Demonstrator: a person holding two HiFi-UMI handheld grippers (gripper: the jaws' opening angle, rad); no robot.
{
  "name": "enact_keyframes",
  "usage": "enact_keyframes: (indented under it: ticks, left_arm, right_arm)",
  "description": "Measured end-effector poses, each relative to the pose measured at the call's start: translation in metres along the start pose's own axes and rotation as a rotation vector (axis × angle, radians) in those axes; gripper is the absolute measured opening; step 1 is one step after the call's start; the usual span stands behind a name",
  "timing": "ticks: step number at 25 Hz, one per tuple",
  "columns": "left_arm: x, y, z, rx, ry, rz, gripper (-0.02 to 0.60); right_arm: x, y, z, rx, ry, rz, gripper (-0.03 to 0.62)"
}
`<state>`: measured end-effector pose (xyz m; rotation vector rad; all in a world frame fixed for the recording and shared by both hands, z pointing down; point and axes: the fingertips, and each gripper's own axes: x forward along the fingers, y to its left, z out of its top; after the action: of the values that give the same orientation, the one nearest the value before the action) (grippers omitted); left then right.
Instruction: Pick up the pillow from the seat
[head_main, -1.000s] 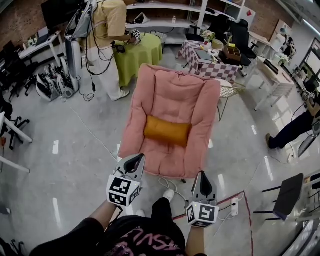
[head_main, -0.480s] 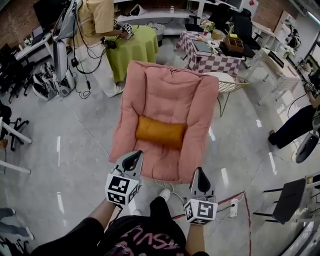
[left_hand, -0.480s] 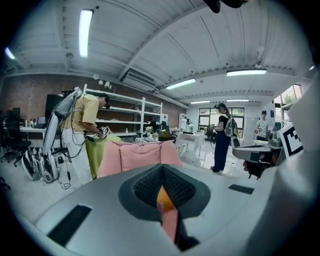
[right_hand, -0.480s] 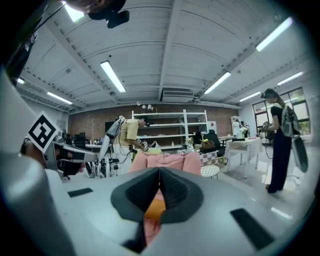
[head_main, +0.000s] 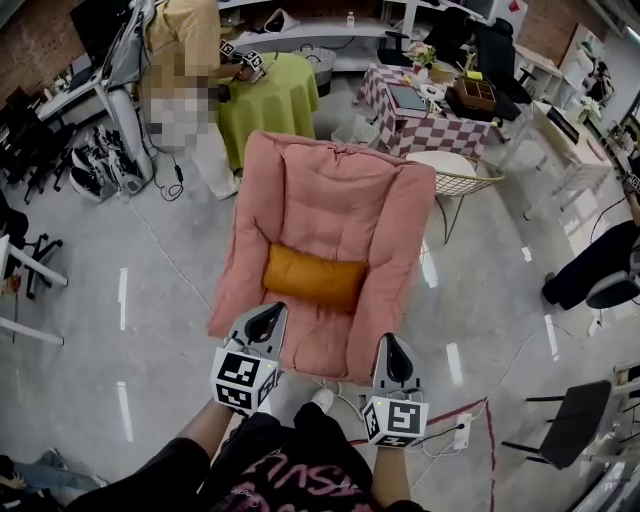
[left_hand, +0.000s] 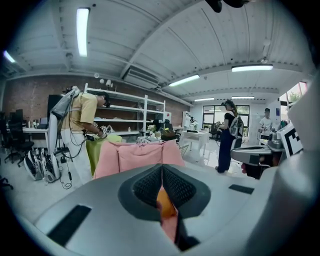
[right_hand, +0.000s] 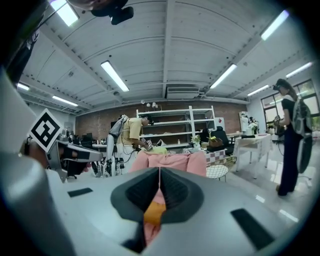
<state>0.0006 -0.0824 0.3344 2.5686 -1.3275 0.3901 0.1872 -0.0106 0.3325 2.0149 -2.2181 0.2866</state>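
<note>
An orange pillow (head_main: 312, 277) lies across the seat of a pink cushioned armchair (head_main: 330, 200) in the head view. My left gripper (head_main: 268, 318) is shut and empty, hovering over the chair's front left edge, short of the pillow. My right gripper (head_main: 392, 352) is shut and empty at the chair's front right edge. In the left gripper view the pillow (left_hand: 164, 202) shows as an orange sliver through the gap below the closed jaws, with the chair (left_hand: 135, 156) beyond. The right gripper view shows the pillow (right_hand: 154, 214) and the chair (right_hand: 170, 161) the same way.
A person (head_main: 185, 90) stands at a green-covered round table (head_main: 268, 95) behind the chair. A checkered table (head_main: 425, 115) and a white wire side table (head_main: 455, 175) stand at the back right. A power strip (head_main: 461, 432) and cables lie on the floor near my right gripper.
The chair and pillow have come closer in the head view. Both grippers now reach the chair's front edge; both stay shut.
</note>
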Motion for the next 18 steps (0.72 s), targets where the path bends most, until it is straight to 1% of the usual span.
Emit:
enact_keyframes:
  ticks: [4, 9, 14, 18]
  left_arm:
    - [0.012, 0.005, 0.004, 0.001, 0.006, 0.023, 0.009]
    - [0.017, 0.017, 0.004, -0.005, 0.022, 0.063, 0.009]
    - [0.02, 0.029, 0.003, -0.038, 0.025, 0.069, 0.009]
    - [0.022, 0.042, 0.001, -0.042, 0.043, 0.065, 0.009]
  right_arm:
    - [0.017, -0.01, 0.001, 0.008, 0.002, 0.018, 0.021]
    - [0.034, -0.006, 0.003, 0.011, 0.008, 0.052, 0.021]
    - [0.047, -0.001, 0.002, 0.017, 0.023, 0.069, 0.021]
    - [0.055, 0.008, 0.003, 0.02, 0.042, 0.064, 0.021]
